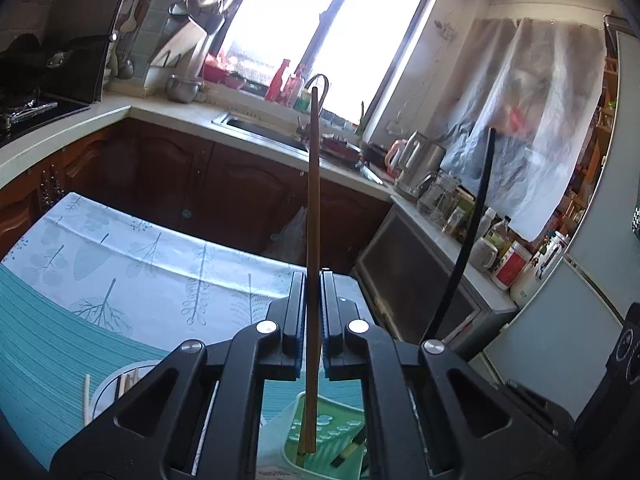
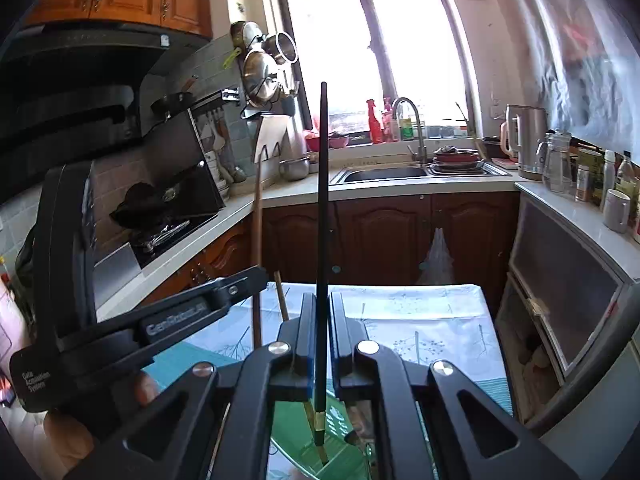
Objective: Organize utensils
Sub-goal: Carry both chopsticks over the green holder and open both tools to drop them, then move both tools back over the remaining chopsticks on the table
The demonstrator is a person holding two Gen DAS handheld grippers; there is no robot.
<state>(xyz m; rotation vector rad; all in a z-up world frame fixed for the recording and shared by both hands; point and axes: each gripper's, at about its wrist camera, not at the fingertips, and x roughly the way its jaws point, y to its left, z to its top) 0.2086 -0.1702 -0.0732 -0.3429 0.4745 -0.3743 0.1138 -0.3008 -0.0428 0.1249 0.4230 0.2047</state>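
My left gripper (image 1: 313, 280) is shut on a brown wooden chopstick (image 1: 313, 200) that stands upright. Its lower end reaches into a green slotted utensil holder (image 1: 332, 432) below the fingers. My right gripper (image 2: 322, 298) is shut on a black chopstick (image 2: 322, 200) with a gold band near its lower end, which hangs over the same green holder (image 2: 340, 420). The left wrist view shows the black chopstick (image 1: 476, 220) to the right. In the right wrist view, the left gripper (image 2: 252, 276) and a hand sit at the left with the brown chopstick (image 2: 257, 240).
The holder stands on a table with a pale leaf-print cloth (image 1: 140, 248) and a teal mat (image 1: 48, 340). A white plate (image 1: 105, 390) with more chopsticks lies at the lower left. Behind are the counter, sink (image 2: 384, 174), stove (image 2: 168, 232) and a low cabinet (image 1: 420, 280) at the right.
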